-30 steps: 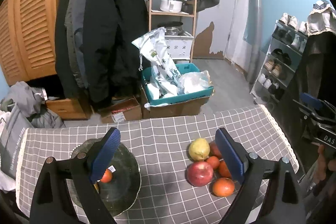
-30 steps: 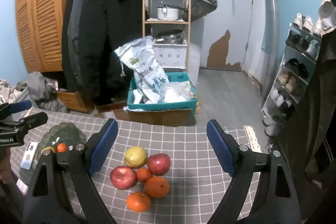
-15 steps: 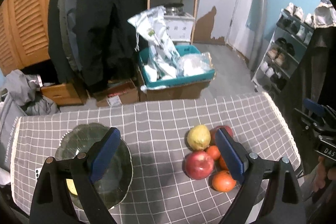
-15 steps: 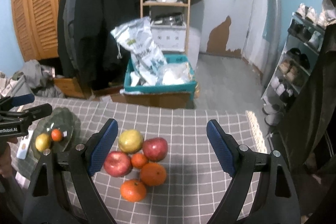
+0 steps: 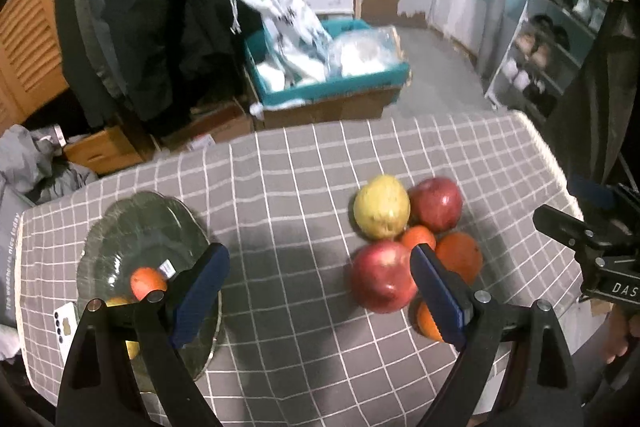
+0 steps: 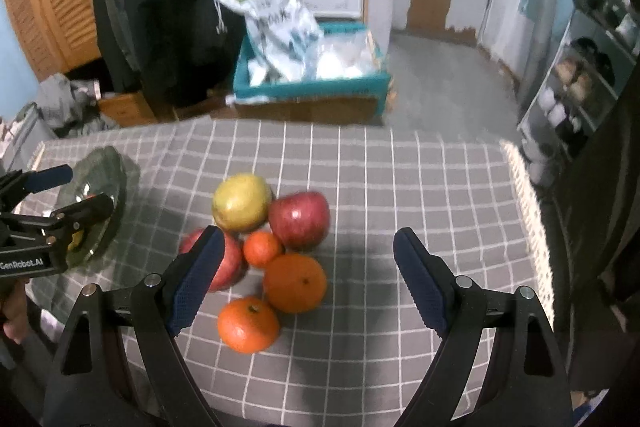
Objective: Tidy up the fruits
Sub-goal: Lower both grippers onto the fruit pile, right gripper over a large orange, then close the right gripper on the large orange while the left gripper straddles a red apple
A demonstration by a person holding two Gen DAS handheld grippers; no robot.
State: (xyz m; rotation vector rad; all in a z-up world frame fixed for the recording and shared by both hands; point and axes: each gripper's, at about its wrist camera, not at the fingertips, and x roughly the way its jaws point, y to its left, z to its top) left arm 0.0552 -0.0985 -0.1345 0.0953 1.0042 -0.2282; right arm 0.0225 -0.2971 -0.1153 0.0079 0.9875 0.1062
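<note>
The right claw [image 6: 306, 281] stands wide with nothing between its pads, above a checked grey cloth [image 6: 400, 179] on the counter. Six fruits cluster there, touching: a yellow pear [image 6: 241, 202], a red apple [image 6: 299, 220], a second apple [image 6: 228, 261] partly behind the left pad, a small tangerine [image 6: 262, 248] in the middle, and two oranges [image 6: 295, 283] nearest the camera. Well to the left a glass plate [image 6: 105, 167] sits, with the left claw [image 6: 60, 197] over it, gaping.

Behind the counter [image 6: 400, 179], a teal crate [image 6: 312, 85] stuffed with white bags [image 6: 264, 7]. Left: dark coats [image 5: 152, 7], slatted wooden door [image 5: 24, 39]. Right: shoe rack [image 5: 552, 39].
</note>
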